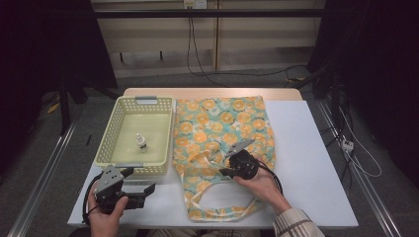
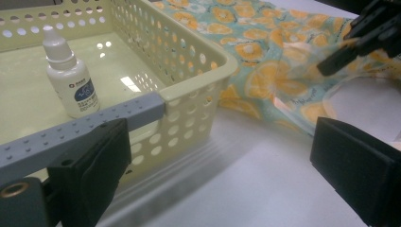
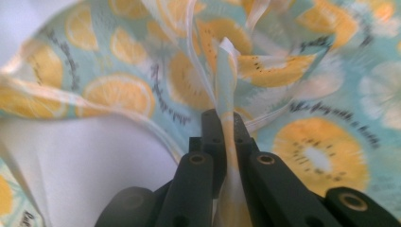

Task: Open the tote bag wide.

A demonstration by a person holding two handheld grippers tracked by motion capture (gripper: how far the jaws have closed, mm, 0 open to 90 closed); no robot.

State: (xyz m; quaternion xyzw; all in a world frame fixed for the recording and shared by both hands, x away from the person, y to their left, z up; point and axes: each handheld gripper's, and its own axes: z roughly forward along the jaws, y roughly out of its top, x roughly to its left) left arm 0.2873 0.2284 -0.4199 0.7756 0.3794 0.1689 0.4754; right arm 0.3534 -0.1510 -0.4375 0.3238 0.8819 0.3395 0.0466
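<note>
A teal cloth bag [image 1: 222, 123] printed with orange slices lies flat on the white table [image 1: 306, 163], its pale handles toward me. My right gripper [image 1: 223, 171] is shut on a fold of the bag's edge [image 3: 227, 71] near the opening, and the pinched strip runs between its jaws [image 3: 226, 127]. My left gripper [image 1: 143, 178] rests open on the table by the front right corner of a pale yellow basket [image 1: 109, 133], with nothing between its pads [image 2: 90, 175]. A small white dropper bottle [image 2: 71, 80] stands upright inside the basket.
The basket [image 2: 189, 42] has perforated walls and grey handles; it sits left of the bag [image 2: 265, 56], almost touching it. The right gripper [image 2: 331, 64] shows far off in the left gripper view. Bare white table lies right of the bag and along the front edge.
</note>
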